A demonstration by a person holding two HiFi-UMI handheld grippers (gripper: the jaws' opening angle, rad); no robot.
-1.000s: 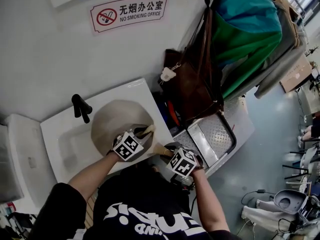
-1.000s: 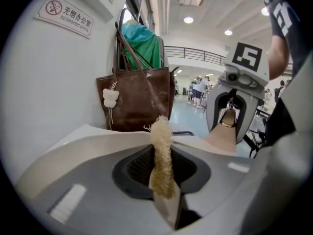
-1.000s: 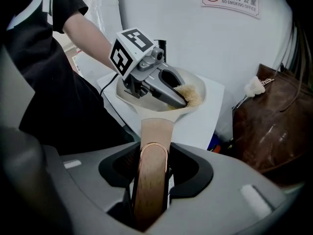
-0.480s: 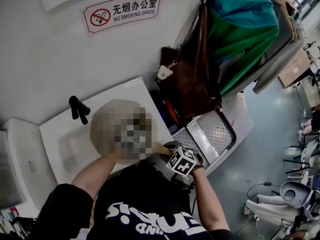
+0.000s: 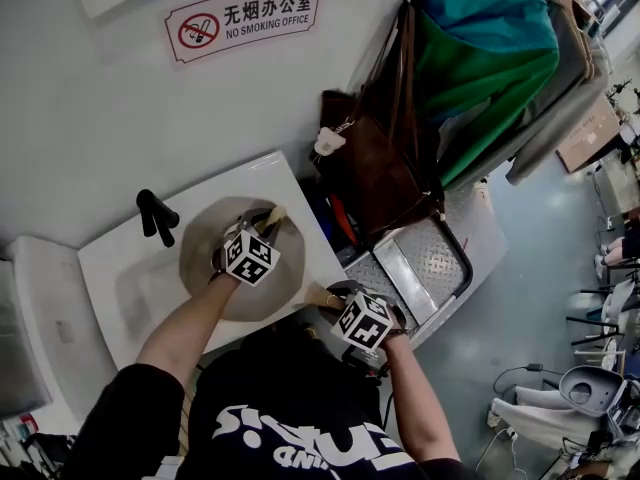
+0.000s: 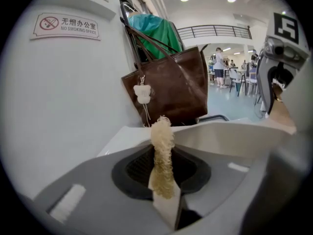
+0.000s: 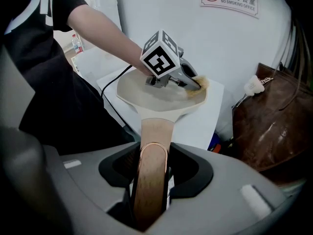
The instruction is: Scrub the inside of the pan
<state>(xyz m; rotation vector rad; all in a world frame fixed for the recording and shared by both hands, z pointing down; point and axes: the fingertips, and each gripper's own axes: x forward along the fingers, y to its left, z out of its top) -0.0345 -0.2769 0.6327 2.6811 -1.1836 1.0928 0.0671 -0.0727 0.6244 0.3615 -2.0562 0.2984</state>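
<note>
A cream pan (image 5: 205, 268) rests on a white top (image 5: 110, 268), its wooden handle (image 5: 322, 297) pointing toward me. My right gripper (image 5: 338, 306) is shut on that handle (image 7: 152, 170), with the pan bowl (image 7: 146, 94) straight ahead in the right gripper view. My left gripper (image 5: 262, 230) is inside the pan near its far rim, shut on a pale loofah scrubber (image 5: 273, 217). In the left gripper view the scrubber (image 6: 161, 155) stands up between the jaws, with the pan's rim (image 6: 230, 138) just beyond it. In the right gripper view the scrubber (image 7: 199, 85) presses on the pan's far right side.
A black fitting (image 5: 158, 215) stands at the back left of the white top. A brown bag (image 5: 385, 168) hangs to the right, under green and teal cloth (image 5: 480, 58). A metal tread plate (image 5: 425, 263) lies at the lower right. A no-smoking sign (image 5: 245, 20) is on the wall.
My left gripper has moved with the scrubber from the pan's handle side toward its far rim. The right gripper and the handle have stayed put.
</note>
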